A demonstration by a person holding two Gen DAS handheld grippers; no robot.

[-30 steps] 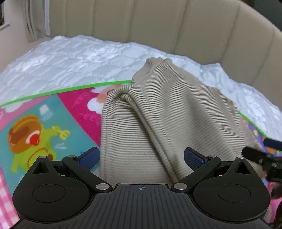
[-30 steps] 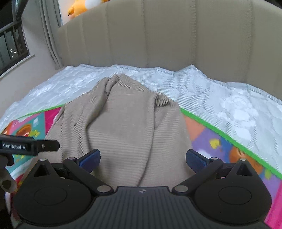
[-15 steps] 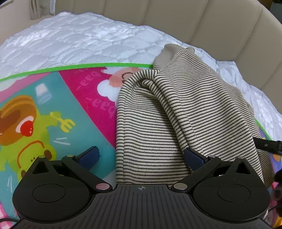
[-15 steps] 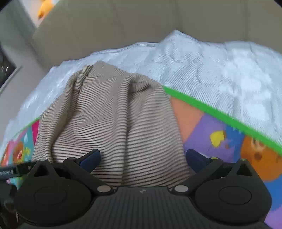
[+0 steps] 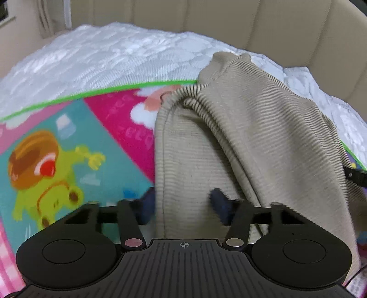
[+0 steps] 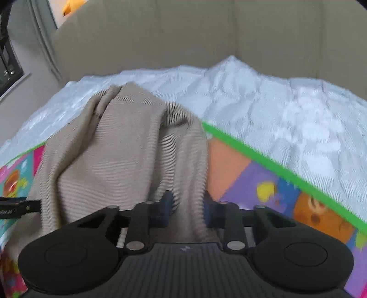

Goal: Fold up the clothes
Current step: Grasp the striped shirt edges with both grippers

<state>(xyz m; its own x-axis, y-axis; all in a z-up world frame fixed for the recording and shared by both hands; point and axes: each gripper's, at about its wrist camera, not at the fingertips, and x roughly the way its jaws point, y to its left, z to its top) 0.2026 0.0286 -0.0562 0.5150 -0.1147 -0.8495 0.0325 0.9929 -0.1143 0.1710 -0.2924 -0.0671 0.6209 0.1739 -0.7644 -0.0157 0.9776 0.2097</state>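
Left wrist view: left gripper (image 5: pixel 182 202) had its blue pads partly drawn in around the near-left hem of the striped beige garment (image 5: pixel 252 142). Left pad (image 5: pixel 146 201) sat at the hem's outer edge, right pad (image 5: pixel 219 202) on top of the cloth. Motion blur; couldn't tell whether the pads were actually pinching the fabric. Garment lay bunched on the colourful play mat (image 5: pixel 68 149), far end spilling past the mat's green border onto the white quilted bed cover (image 5: pixel 114 57). A thick fold ran diagonally from the mat's far edge down toward the gripper. Padded beige headboard (image 5: pixel 229 23) behind. Black tip of the other gripper (image 5: pixel 356 176) poked in at the right edge, beside the garment.

Right wrist view: right gripper (image 6: pixel 187 206) was clamped on the garment's (image 6: pixel 114 155) near-right edge, a bunched ridge of cloth squeezed between both pads. Garment draped away toward the bed's far-left, over the mat (image 6: pixel 275 188) and onto the bed cover (image 6: pixel 275 103). Left gripper's finger (image 6: pixel 20 206) visible at the left edge, against the cloth. Headboard (image 6: pixel 160 34) across the back, a yellow plush toy (image 6: pixel 71 6) on top of it at the far-left corner.
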